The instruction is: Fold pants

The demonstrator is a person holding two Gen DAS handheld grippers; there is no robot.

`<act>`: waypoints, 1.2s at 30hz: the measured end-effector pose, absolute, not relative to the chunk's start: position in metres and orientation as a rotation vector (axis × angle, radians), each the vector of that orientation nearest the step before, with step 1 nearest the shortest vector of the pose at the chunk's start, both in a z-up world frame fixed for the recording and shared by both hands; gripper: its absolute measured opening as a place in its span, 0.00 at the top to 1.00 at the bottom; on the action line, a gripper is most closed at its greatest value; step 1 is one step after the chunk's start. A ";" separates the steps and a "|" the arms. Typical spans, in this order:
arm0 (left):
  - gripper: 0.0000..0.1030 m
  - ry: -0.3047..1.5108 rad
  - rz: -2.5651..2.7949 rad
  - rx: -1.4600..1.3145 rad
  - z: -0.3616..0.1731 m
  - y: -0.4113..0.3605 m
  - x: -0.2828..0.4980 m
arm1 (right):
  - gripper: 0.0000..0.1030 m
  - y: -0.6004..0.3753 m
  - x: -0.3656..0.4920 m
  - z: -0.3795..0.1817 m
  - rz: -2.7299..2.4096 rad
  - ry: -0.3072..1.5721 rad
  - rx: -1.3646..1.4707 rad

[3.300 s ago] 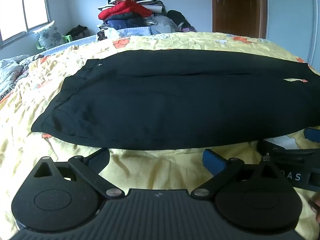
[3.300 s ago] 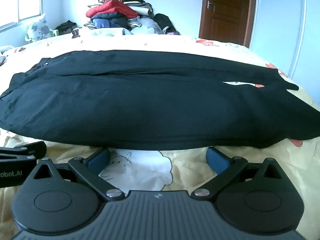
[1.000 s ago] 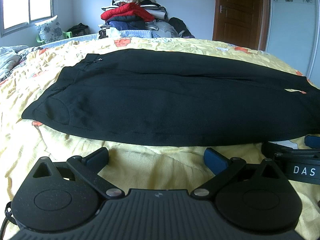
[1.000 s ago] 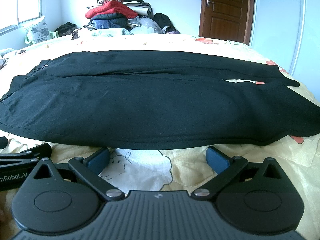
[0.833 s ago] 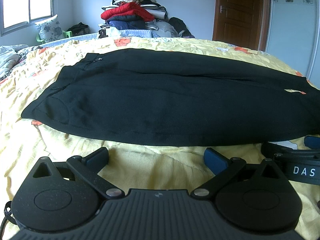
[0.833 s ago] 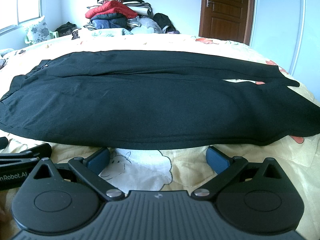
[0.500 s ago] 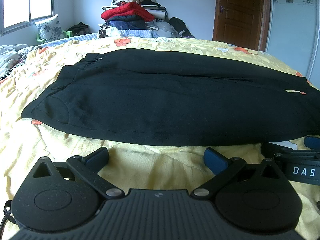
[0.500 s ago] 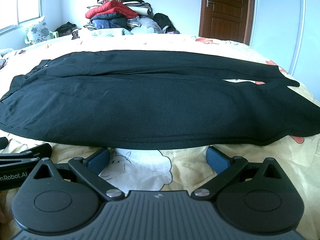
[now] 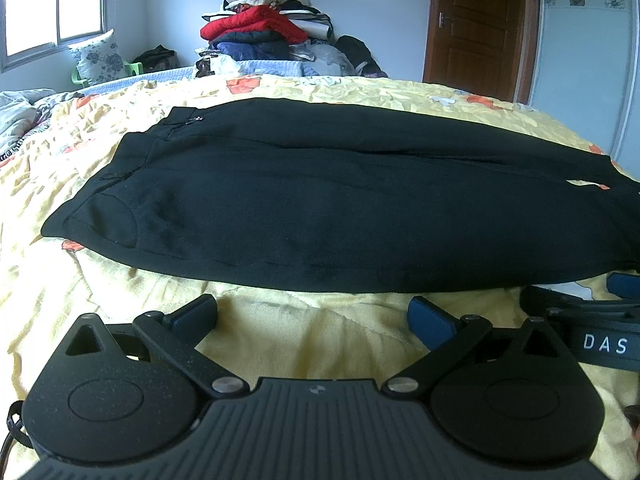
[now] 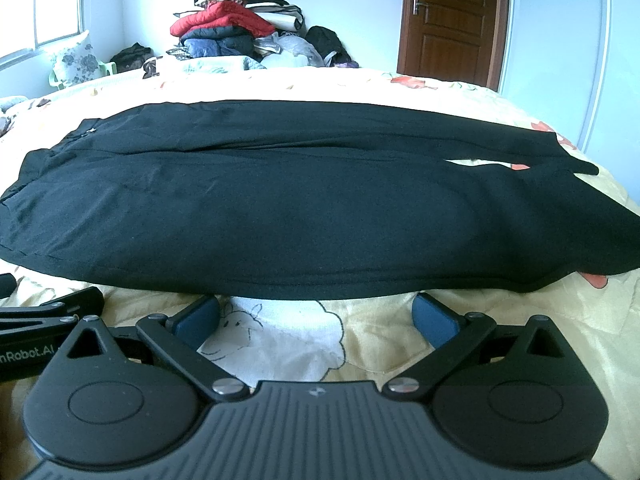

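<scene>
Black pants (image 9: 320,200) lie flat across the yellow patterned bedspread (image 9: 304,336), waistband to the left, leg ends to the right; they also fill the right wrist view (image 10: 304,208). My left gripper (image 9: 314,314) is open and empty, just short of the pants' near edge, toward the waist half. My right gripper (image 10: 316,314) is open and empty, at the near edge toward the leg half. The right gripper's body shows at the right edge of the left wrist view (image 9: 592,332). The left gripper's body shows at the left edge of the right wrist view (image 10: 48,316).
A pile of folded clothes (image 9: 264,36) stands beyond the bed's far side. A pillow and a green chair (image 9: 100,60) are at the far left under a window. A brown door (image 9: 480,24) is at the far right. A crumpled blanket (image 9: 20,112) lies at the left.
Over the last second nothing has visibly changed. Since 3.3 s ago the left wrist view has levelled and shifted slightly; both grippers stay open at the near edge.
</scene>
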State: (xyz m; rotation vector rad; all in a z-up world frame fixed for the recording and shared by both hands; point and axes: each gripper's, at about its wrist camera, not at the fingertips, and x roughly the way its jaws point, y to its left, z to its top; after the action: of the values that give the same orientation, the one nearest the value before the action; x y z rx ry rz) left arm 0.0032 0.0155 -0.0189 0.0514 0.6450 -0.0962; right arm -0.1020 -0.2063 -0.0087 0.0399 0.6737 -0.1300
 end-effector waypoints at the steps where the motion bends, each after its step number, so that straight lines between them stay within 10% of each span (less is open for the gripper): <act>1: 0.01 0.639 -0.099 0.052 -0.018 0.015 0.002 | 0.00 -0.206 -0.103 -0.008 -0.130 0.675 0.031; 36: 0.01 0.588 0.108 -0.015 0.051 0.125 0.122 | 0.00 -0.140 0.059 0.106 0.285 0.511 -0.164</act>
State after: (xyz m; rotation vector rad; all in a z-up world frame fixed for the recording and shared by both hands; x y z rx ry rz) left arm 0.1220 0.1252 0.0509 -0.0148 0.5884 0.1080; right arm 0.0586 -0.1404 0.1058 -0.1644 0.5112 0.2849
